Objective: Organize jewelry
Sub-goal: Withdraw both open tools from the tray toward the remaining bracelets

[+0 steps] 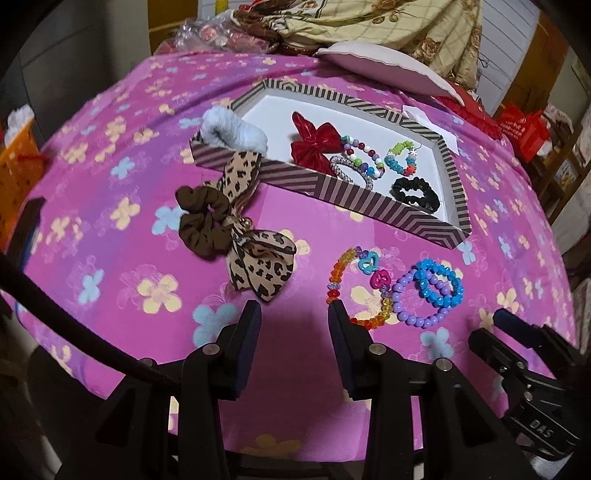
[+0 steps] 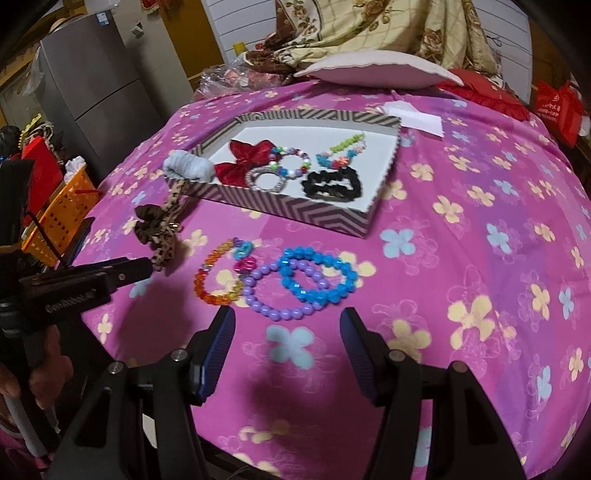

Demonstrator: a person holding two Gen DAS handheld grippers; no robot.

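A striped box [image 1: 373, 206] [image 2: 295, 212] on the pink flowered cloth holds a red bow [image 1: 314, 142], bead bracelets [image 1: 364, 157], a black scrunchie [image 1: 415, 192] and a grey scrunchie [image 1: 232, 127] on its rim. In front of it lie a brown scrunchie [image 1: 203, 225], a leopard bow [image 1: 258, 266], an orange bead bracelet [image 1: 340, 288] [image 2: 216, 280], a purple bracelet [image 1: 417, 306] [image 2: 273, 295] and a blue bracelet [image 1: 439, 282] [image 2: 317, 277]. My left gripper [image 1: 295, 314] is open and empty, just before the orange bracelet. My right gripper [image 2: 288, 317] is open and empty, just before the purple and blue bracelets.
A pink pillow [image 2: 376, 70] and a floral blanket [image 2: 388, 29] lie behind the box. A white paper [image 2: 417, 118] lies by the box's far corner. An orange basket [image 2: 59, 218] stands off the left edge. Red bags [image 1: 524, 129] stand at the right.
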